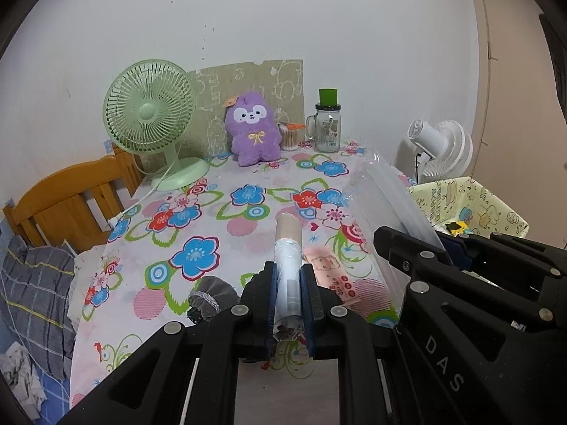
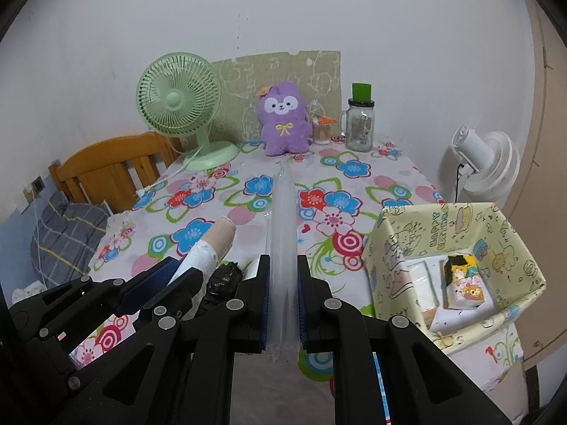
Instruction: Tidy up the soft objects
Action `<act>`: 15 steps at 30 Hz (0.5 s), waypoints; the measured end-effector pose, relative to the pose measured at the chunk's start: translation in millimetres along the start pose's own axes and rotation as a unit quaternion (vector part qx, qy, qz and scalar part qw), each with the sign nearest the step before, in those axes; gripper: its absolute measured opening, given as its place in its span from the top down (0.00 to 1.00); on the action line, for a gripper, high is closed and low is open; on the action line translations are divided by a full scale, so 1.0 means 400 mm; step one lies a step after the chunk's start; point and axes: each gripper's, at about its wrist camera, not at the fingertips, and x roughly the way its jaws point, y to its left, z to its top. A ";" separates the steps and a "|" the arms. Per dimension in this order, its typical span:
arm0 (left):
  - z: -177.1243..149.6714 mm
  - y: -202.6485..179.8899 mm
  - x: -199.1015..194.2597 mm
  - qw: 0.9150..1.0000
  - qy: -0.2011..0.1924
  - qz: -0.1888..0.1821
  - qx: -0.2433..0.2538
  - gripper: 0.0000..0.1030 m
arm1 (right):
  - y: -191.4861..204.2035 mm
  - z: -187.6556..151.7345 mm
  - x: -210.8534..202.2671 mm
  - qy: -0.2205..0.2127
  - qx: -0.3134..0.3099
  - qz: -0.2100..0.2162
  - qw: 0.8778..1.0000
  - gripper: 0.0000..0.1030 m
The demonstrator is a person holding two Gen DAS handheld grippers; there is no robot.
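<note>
- Left wrist view: the left gripper [image 1: 287,290] is clamped on a white roll [image 1: 287,258] with a beige tip, held above the flowered table [image 1: 198,219].
- Right wrist view: the right gripper [image 2: 282,299] is clamped on a clear plastic bag [image 2: 282,219].
- The paper box [image 2: 503,233] already holds small packets.
- Likely left: the roll, bag and grey pouch [image 1: 212,295] are not yet stowed.

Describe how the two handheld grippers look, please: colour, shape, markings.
Both the left gripper and the right gripper are matte black angular linkages with round silver pivot pins. Their flat fingers carry dark blue pads. White letters "DAS" mark the right one's body. No cables or sleeves show.
</note>
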 end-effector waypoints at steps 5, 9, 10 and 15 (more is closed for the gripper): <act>0.014 -0.015 -0.018 1.000 -0.007 0.001 0.001 0.89 | -0.013 0.012 -0.025 -0.008 0.000 -0.002 1.000 0.85; 0.024 -0.027 -0.027 1.000 -0.010 -0.002 0.000 0.89 | -0.025 0.020 -0.039 -0.013 -0.001 -0.005 1.000 0.85; 0.026 -0.031 -0.029 1.000 -0.010 -0.002 0.000 0.89 | -0.029 0.020 -0.042 -0.014 -0.001 -0.005 1.000 0.85; 0.040 -0.054 -0.035 1.000 -0.015 -0.002 0.002 0.89 | -0.052 0.030 -0.055 -0.018 0.000 -0.006 1.000 0.85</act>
